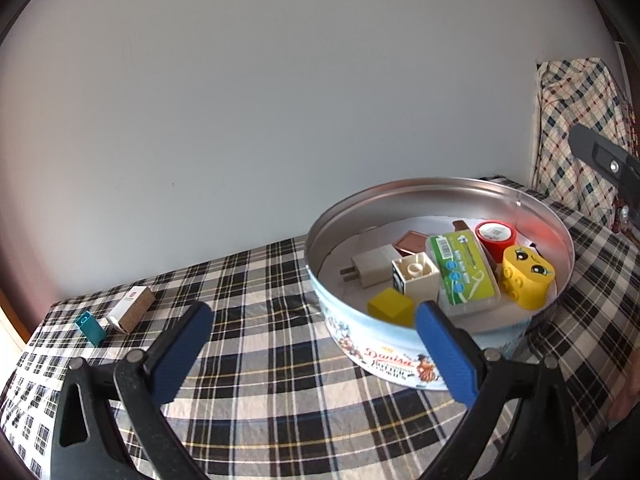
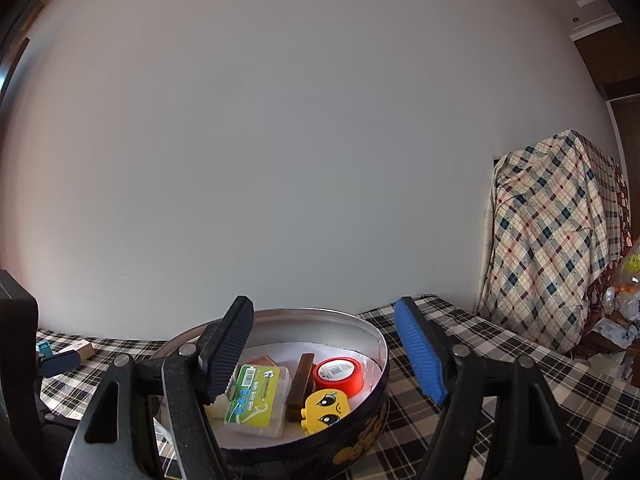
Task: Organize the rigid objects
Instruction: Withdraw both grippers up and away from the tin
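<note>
A round cookie tin [image 1: 400, 354] stands on the plaid tablecloth and holds several items: a green floss box [image 1: 464, 272], a yellow face block [image 1: 526, 276], a red tape roll [image 1: 496, 236], a white brick [image 1: 416, 276], a yellow cube [image 1: 390, 306] and a white charger [image 1: 370, 268]. My left gripper [image 1: 314, 320] is open and empty, just left of the tin's near wall. A teal block [image 1: 90, 326] and a cork-and-white block [image 1: 132, 308] lie on the cloth far left. My right gripper [image 2: 324, 350] is open and empty above the tin [image 2: 360, 428].
The table's far edge meets a plain wall. A chair draped in plaid cloth [image 2: 552, 240] stands to the right, with clutter [image 2: 624, 304] beyond it. The tablecloth [image 1: 260, 288] stretches between the tin and the two blocks.
</note>
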A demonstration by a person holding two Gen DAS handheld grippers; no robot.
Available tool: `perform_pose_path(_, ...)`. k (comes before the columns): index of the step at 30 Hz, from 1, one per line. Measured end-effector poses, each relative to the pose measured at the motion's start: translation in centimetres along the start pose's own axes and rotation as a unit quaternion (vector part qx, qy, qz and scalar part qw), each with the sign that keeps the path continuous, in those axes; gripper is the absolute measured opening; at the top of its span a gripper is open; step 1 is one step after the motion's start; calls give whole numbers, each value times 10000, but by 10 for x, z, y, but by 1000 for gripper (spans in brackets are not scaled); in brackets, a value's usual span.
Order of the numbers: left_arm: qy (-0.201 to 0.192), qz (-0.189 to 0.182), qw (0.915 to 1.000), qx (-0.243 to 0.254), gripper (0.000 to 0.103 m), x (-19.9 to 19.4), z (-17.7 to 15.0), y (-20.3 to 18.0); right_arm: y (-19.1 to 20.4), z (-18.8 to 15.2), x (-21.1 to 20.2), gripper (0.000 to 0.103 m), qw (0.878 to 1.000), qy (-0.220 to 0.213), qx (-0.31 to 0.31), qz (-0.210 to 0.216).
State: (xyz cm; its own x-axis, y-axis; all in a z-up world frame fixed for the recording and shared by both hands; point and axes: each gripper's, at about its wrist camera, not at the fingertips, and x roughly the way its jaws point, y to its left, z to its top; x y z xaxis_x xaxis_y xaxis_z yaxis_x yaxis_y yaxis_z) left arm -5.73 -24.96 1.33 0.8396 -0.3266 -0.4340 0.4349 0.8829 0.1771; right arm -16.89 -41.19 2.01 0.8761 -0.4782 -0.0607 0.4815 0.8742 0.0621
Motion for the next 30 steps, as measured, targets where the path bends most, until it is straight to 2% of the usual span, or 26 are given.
perform_pose_path(8,-48,-25,10000,44,103,-12,-7,13,16,-1,-13,75,9996,-96,-243,-141)
perform_pose_path(15,-62,-50,10000,44,103,-19,-12,24,30,-5,-25,75,10000,-7,-1,-51)
perform_pose_path(24,54,-129,9999,-48,103,-20,-18,42,65,-10,-32,75,9996,60,-228,177)
perform_pose_path(30,54,-70,9999,-98,103,-19,-22,60,80,-13,-30,75,9994,142,-151,275)
